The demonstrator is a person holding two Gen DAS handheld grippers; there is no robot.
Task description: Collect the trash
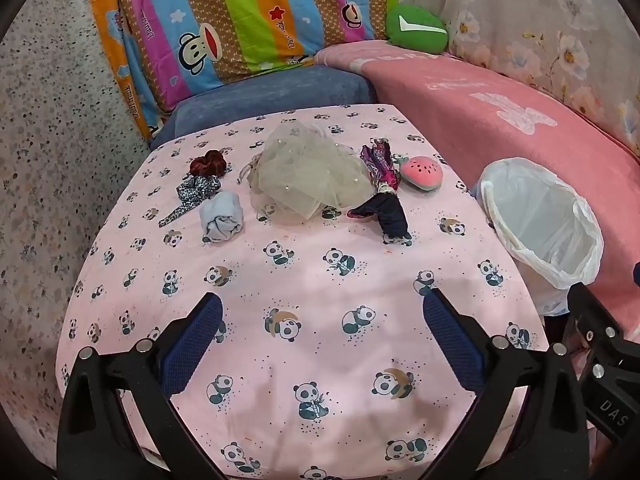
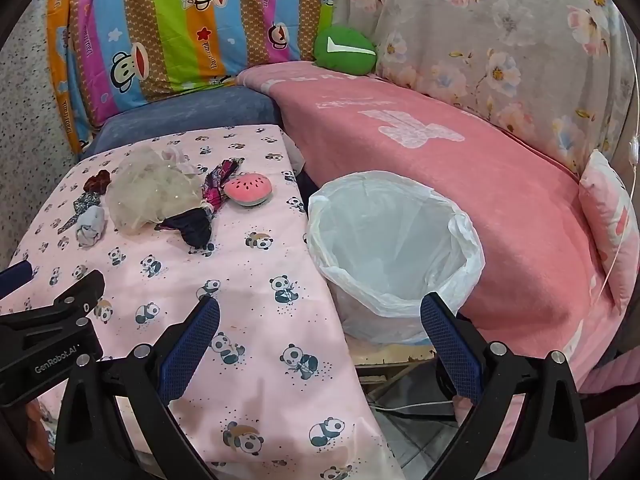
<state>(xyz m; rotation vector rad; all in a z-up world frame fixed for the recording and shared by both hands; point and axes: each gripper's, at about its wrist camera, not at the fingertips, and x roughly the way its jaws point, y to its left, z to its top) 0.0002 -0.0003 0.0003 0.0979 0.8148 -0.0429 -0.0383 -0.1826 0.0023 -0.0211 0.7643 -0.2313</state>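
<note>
Scraps of cloth lie in a loose row well ahead of our fingertips, on the far part of the pink panda-print tablecloth: a beige bundle of netting in the middle, a crumpled pale grey rag and a dark red scrunchie to its left, a leopard-print strip between those two, and a purple and navy twisted cloth to its right, with a pink watermelon-shaped plush just beside that.

Our left gripper hovers over bare tablecloth, its blue-padded fingers spread wide and holding nothing. Our right gripper is likewise spread and unloaded, one finger over the cloth, the other in front of the white bin lined with a translucent plastic bag, which stands just past the table's right edge, against the pink blanket.
</note>
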